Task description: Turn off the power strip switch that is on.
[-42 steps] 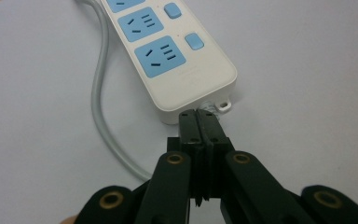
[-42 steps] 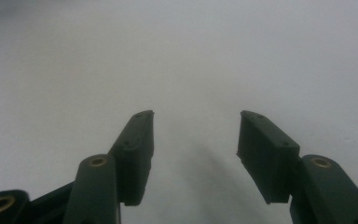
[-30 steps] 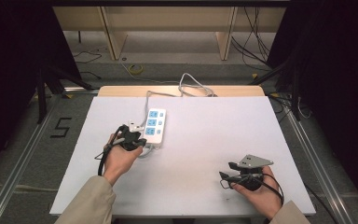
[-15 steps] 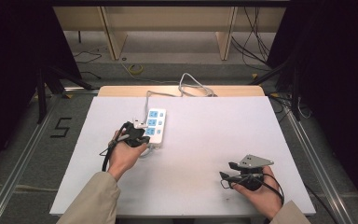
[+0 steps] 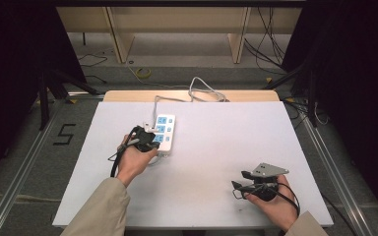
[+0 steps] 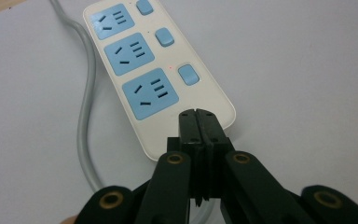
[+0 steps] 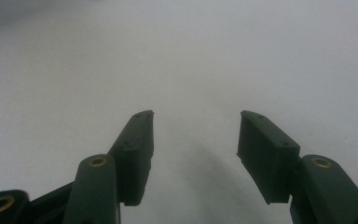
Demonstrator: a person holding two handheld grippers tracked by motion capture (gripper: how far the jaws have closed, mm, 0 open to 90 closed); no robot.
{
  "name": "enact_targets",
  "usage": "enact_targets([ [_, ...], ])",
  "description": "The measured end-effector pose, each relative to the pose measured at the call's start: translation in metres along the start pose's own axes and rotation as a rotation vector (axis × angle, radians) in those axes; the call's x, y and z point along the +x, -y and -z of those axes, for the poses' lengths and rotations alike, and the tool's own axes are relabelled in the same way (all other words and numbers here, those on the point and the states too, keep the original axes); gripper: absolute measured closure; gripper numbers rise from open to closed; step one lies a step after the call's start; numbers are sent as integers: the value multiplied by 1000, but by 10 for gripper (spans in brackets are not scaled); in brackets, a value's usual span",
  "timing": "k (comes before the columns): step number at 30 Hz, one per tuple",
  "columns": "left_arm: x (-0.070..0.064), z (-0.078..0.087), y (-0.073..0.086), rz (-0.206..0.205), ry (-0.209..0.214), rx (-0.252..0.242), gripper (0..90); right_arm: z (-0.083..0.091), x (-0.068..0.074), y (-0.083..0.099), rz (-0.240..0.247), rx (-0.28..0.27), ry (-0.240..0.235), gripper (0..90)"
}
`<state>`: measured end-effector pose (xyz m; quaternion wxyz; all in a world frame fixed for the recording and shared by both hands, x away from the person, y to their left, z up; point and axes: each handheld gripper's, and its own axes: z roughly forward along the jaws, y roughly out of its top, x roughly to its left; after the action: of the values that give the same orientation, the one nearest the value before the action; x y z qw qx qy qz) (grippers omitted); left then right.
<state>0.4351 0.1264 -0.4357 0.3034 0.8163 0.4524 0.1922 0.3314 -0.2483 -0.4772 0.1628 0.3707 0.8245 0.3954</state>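
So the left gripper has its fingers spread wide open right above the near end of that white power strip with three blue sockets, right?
Not quite: the left gripper has its fingers pressed together, not spread. The left gripper view shows them shut above the near end of the white power strip, with three blue sockets as you say.

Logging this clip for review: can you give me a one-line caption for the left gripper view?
Left tongs, shut, poised over the near end of a white power strip with three blue sockets.
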Motion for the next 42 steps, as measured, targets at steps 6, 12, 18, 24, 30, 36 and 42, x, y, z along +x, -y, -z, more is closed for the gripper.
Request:
enact_targets([
  [6, 0, -2, -4, -6, -3, 7, 897, 0, 0, 0, 0, 0, -1, 463],
  [12, 1, -4, -9, -3, -1, 15, 897, 0, 0, 0, 1, 1, -1, 463],
  [18, 2, -7, -13, -12, -1, 27, 897, 0, 0, 0, 1, 1, -3, 463],
  [24, 1, -10, -17, -12, 1, 36, 897, 0, 0, 0, 0, 1, -3, 463],
  [30, 2, -13, -22, -19, 2, 49, 897, 0, 0, 0, 0, 1, -4, 463],
  [36, 2, -17, -25, -13, 3, 60, 897, 0, 0, 0, 1, 0, -4, 463],
  [42, 3, -21, -30, -12, 0, 71, 897, 0, 0, 0, 0, 0, -4, 463],
])
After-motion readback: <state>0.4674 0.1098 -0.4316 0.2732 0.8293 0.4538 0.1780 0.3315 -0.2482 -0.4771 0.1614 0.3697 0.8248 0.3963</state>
